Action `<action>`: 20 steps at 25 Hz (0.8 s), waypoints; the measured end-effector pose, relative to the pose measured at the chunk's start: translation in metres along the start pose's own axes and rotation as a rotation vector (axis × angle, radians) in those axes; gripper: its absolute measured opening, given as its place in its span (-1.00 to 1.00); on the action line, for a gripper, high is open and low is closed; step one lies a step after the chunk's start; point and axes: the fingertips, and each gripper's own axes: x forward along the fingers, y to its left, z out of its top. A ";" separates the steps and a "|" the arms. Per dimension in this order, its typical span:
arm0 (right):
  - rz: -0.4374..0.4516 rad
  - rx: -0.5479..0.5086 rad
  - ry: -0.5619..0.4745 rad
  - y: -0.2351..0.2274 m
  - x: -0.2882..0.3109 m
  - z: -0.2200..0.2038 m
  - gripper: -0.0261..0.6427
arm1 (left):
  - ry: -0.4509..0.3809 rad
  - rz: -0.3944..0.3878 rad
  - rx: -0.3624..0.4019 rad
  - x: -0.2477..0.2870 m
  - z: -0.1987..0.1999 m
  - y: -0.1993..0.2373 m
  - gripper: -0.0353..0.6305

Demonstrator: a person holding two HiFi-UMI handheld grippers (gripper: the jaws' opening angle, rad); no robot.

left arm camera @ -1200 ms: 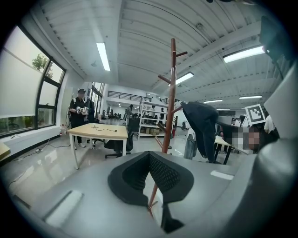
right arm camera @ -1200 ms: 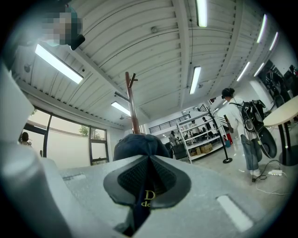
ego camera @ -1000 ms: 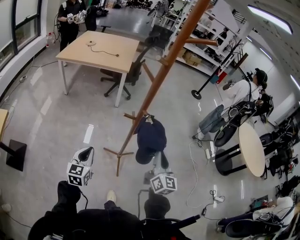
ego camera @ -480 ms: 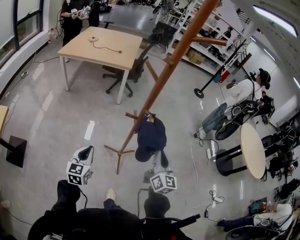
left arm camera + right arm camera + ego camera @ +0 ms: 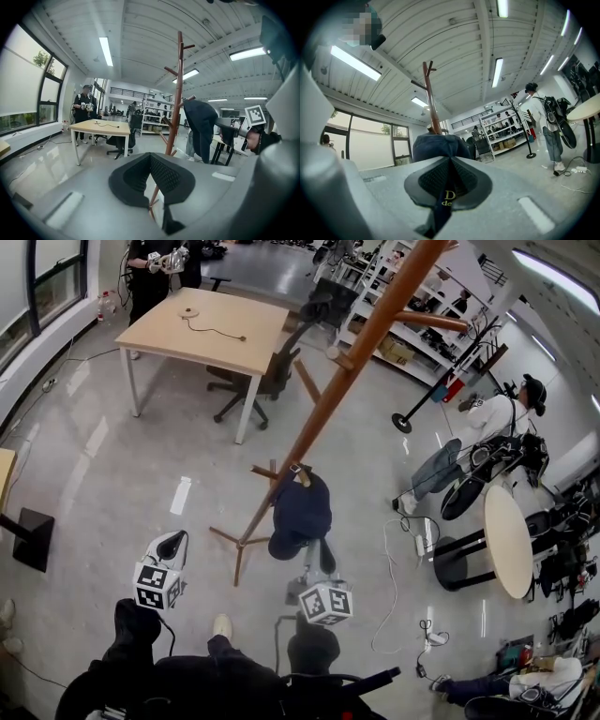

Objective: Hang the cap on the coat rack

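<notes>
In the head view a dark navy cap point(image 5: 302, 507) hangs against a low peg point(image 5: 302, 474) of the brown wooden coat rack point(image 5: 323, 413). My right gripper point(image 5: 315, 554) is just below it, shut on the cap's lower edge. In the right gripper view the navy cloth with gold letters point(image 5: 446, 197) is pinched between the shut jaws of the right gripper point(image 5: 450, 161), with the crown point(image 5: 440, 145) ahead. My left gripper point(image 5: 173, 542) hovers left of the rack's foot. The left gripper point(image 5: 150, 159) is shut on nothing and faces the rack point(image 5: 177, 93) and the cap point(image 5: 201, 129).
A wooden table point(image 5: 202, 329) and an office chair point(image 5: 267, 381) stand behind the rack. A person with grippers point(image 5: 159, 263) is at the back. At right are a seated person point(image 5: 492, 423), a round table point(image 5: 506, 540) and floor cables point(image 5: 389, 563). A black box point(image 5: 33, 545) sits left.
The head view has shifted slightly. Both grippers and the cap stay where they were.
</notes>
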 end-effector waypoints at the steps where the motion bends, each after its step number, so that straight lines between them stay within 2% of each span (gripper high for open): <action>1: 0.001 0.001 0.002 0.000 0.002 -0.001 -0.89 | 0.001 0.001 -0.001 0.001 0.000 0.001 -0.88; 20: 0.012 0.012 0.041 -0.002 0.019 -0.022 -0.89 | 0.018 0.029 -0.040 0.002 -0.010 0.014 -0.88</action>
